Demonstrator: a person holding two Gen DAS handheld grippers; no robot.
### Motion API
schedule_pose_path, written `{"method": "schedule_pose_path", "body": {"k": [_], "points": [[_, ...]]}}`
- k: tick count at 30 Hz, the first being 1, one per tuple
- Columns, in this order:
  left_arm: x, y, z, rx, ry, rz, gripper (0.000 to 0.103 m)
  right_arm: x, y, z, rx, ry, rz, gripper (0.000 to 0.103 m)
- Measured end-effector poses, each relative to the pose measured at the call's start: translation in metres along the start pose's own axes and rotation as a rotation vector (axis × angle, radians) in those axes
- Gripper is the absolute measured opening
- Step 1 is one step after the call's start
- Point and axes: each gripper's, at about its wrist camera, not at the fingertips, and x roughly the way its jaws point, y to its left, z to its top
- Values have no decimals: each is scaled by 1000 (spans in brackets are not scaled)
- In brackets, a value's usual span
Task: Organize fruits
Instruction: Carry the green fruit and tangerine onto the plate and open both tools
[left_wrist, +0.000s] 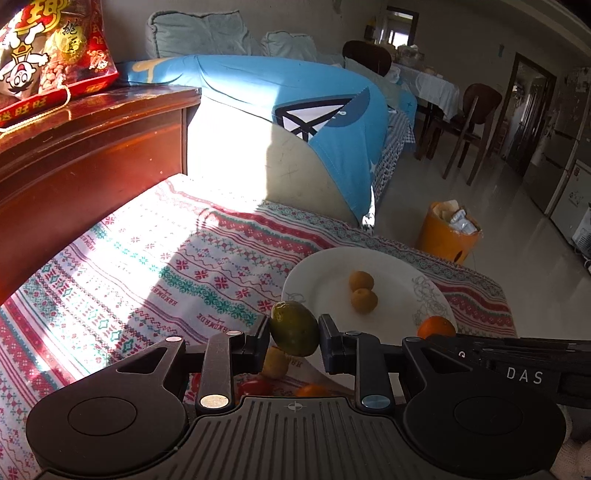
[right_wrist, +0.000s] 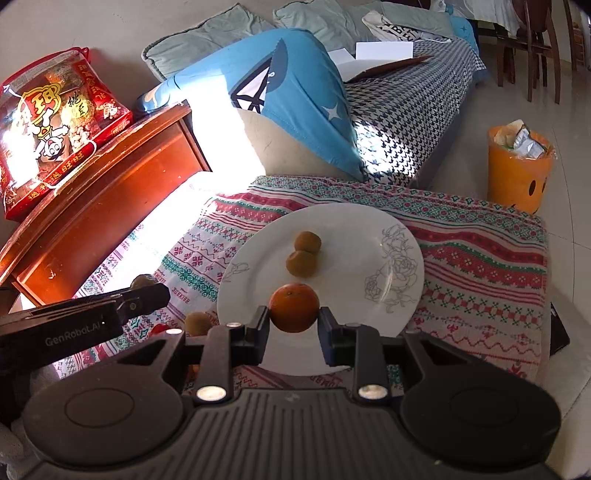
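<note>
Now L hand-held gripper (left_wrist: 294, 341) clamps green fruit (left_wrist: 294, 328); R hand-held gripper (right_wrist: 294, 326) clamps orange (right_wrist: 294, 307).

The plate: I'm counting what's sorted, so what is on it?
On the plate lie two small brown fruits. The right gripper holds an orange over its near part; whether the orange touches the plate is unclear, and the gripper hides the near rim.

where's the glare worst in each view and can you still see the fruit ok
Left wrist: sunlight blows out the tablecloth beside the cabinet; the held green fruit sits shaded but readable. Right wrist: glare whitens the snack bag and cloth strip; orange and plate are clear.
</note>
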Motion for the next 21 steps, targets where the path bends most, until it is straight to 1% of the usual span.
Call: {"method": "schedule_pose_path", "body": {"k": [3,13,19,21], "points": [[14,-5,-1,10,25,-15,26,10,-8,2,38,19,-16,29],[47,-17,-1,31,82,-36,26,30,-15,7,85,49,-36,29],[57,-19,3,30,77,-42,26,38,-16,9,103,45,-44,30],[57,-20,4,28,71,-43,28,38,-17,11,105,36,-47,31]]}}
